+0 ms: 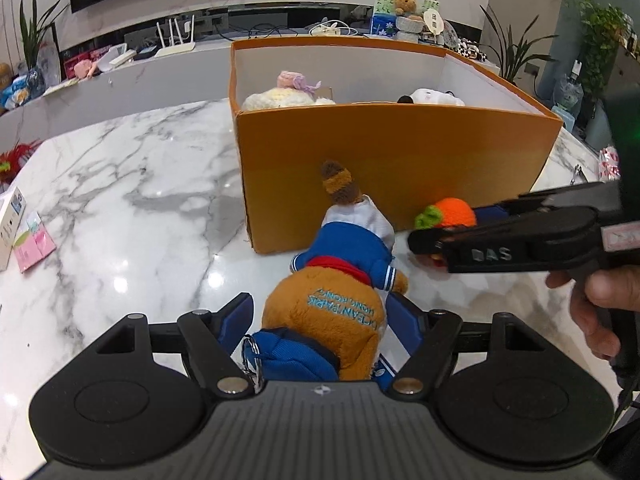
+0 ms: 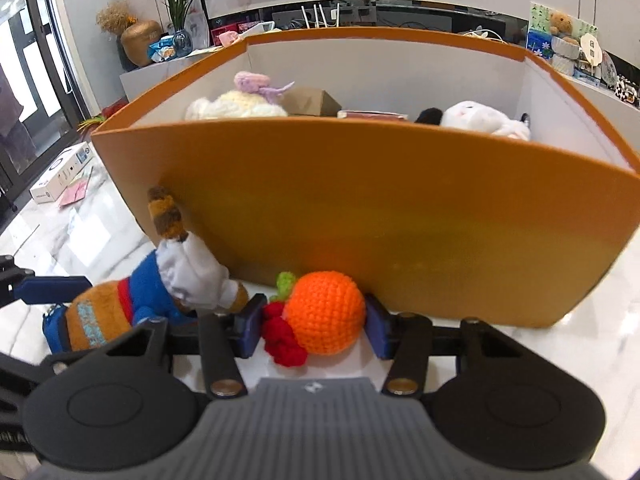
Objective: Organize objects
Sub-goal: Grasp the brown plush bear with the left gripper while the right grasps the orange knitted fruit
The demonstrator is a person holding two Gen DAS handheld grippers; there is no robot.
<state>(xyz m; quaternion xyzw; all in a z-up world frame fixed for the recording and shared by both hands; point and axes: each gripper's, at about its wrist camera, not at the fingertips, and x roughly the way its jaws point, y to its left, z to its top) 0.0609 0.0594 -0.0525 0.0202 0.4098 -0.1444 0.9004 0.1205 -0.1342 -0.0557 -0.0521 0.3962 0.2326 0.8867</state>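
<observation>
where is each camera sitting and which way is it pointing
Left wrist: sits on the left claw, facing forward over the marble table at the orange box; its blue fingers flank a plush bear, and the right claw and a hand enter from the right.
Right wrist: sits on the right claw, close to the box wall; its fingers flank a knitted orange, with the left claw at the left edge.
Shared: box, bear, orange, the toys inside, the shelf behind.

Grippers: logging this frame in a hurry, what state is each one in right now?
Left gripper: closed on the brown plush toy.
Right gripper: closed on the orange crochet ball.
</observation>
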